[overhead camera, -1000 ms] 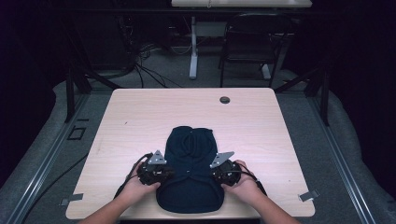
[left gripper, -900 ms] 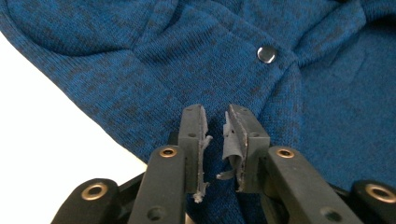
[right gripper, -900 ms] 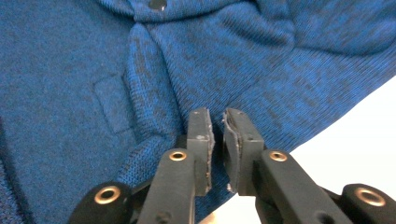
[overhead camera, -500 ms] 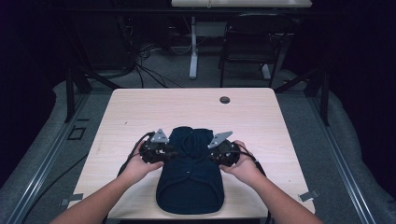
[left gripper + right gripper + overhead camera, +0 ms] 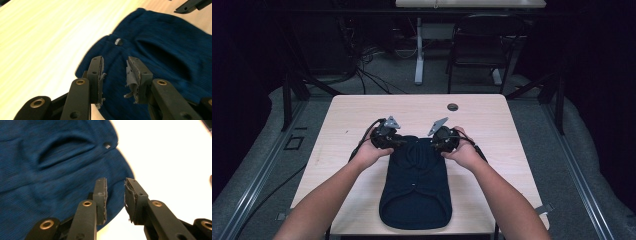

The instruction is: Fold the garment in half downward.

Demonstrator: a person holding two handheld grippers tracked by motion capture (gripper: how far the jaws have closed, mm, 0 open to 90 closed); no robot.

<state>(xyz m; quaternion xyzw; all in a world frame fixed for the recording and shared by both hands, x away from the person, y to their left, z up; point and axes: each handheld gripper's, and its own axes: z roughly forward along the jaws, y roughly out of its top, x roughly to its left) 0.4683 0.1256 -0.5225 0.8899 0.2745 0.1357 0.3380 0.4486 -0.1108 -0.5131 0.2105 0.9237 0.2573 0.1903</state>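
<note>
A dark blue knitted garment (image 5: 416,190) lies folded flat on the near middle of the wooden table (image 5: 507,130). Both hand-held grippers sit at its far end. My left gripper (image 5: 400,142) is at the far left corner, and my right gripper (image 5: 433,143) is at the far right corner. In the left gripper view, the left gripper (image 5: 115,63) hovers open over the garment (image 5: 170,50) near its left edge, short of a small grey button (image 5: 118,41). In the right gripper view, the right gripper (image 5: 115,185) stands open over the garment's (image 5: 50,170) right edge, with a button (image 5: 107,145) ahead.
A small dark round fitting (image 5: 453,106) sits in the tabletop near the far edge. Bare table lies to the left and right of the garment. Beyond the table stand a chair (image 5: 477,50), a desk leg (image 5: 418,55) and floor cables.
Both hands and their grippers have moved forward along the garment's sides, from its near half to its far end. The garment has stayed in place.
</note>
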